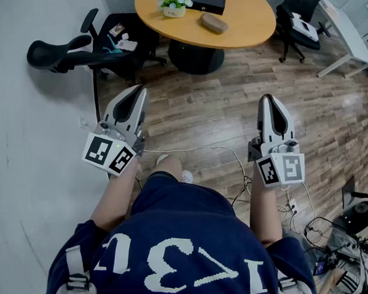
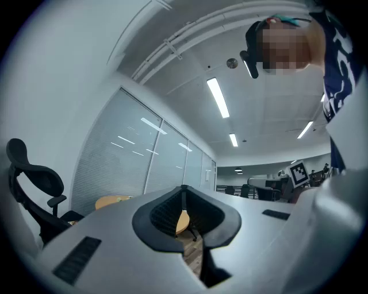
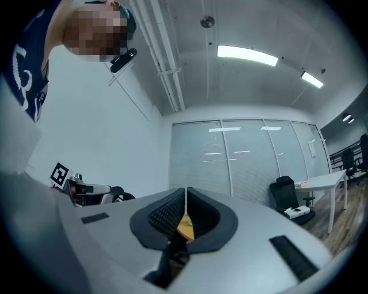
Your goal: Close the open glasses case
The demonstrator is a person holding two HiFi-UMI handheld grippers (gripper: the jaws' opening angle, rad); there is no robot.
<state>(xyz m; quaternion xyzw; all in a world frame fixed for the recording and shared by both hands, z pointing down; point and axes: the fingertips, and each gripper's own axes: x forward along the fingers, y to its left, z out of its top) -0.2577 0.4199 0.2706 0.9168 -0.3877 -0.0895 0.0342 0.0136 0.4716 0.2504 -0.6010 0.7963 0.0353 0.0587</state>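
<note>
standing on the wood floor (image 1: 200, 110), well back from the round table (image 1: 251, 35). holding up the left gripper (image 1: 137, 93) and the right gripper (image 1: 267, 99), well apart, both aimed toward the table. squeezing both claws tight shut, with nothing pinched inside. touching nothing with either one. keeping far from the black glasses case (image 1: 205, 1), up on the table top near the back edge, just beside a small flower pot (image 1: 174, 5). passing over a brown pouch (image 1: 214, 23) a bit nearer on the same table. too far off to tell open from closed. leaving a black chair (image 1: 70, 50) off to the left by the wall.
</note>
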